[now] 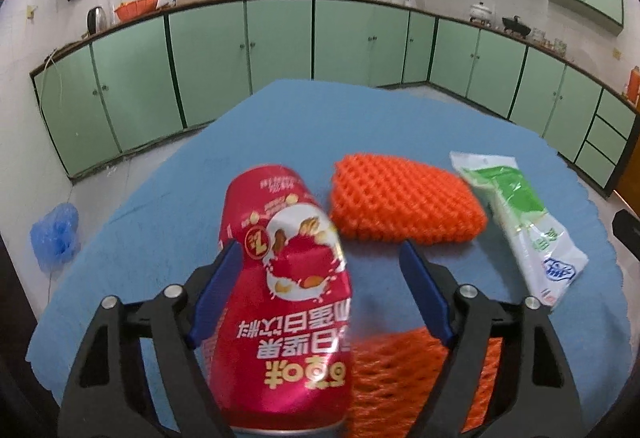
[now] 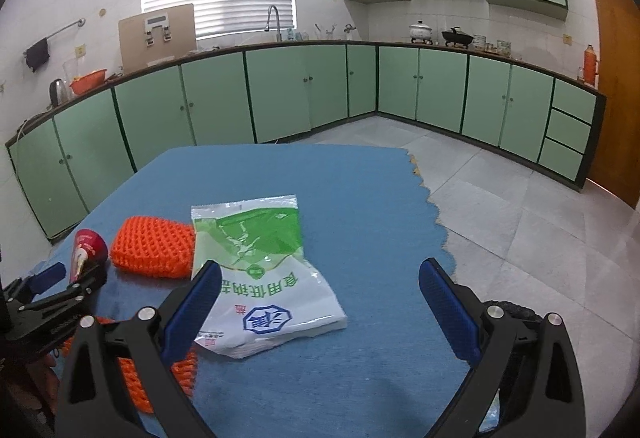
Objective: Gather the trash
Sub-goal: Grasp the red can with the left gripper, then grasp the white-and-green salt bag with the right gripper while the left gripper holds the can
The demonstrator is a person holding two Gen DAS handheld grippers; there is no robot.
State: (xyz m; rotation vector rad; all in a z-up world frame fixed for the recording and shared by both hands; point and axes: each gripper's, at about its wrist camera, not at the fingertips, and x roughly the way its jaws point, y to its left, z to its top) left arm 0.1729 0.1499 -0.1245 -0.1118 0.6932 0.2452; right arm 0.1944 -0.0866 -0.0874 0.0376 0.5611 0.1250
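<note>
Jaws apart on the left gripper (image 1: 320, 258): a red drink can (image 1: 286, 302), its Chinese print upside down, stood between them against the left pad, clear of the right one. Orange foam netting (image 1: 404, 200) lay just beyond, with a green-and-white salt packet (image 1: 520, 214) to its right, on the blue tablecloth (image 1: 160, 238).

Right gripper (image 2: 320, 282) also hung open, gripping nothing, over the salt packet (image 2: 264, 270), printed 食用低钠盐. Bare cloth (image 2: 360, 198) ran to the frayed right edge.

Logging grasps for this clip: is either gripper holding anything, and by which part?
The left gripper brackets the red can, jaws wide, only one pad against it; no grip. The right gripper is open, empty.
</note>
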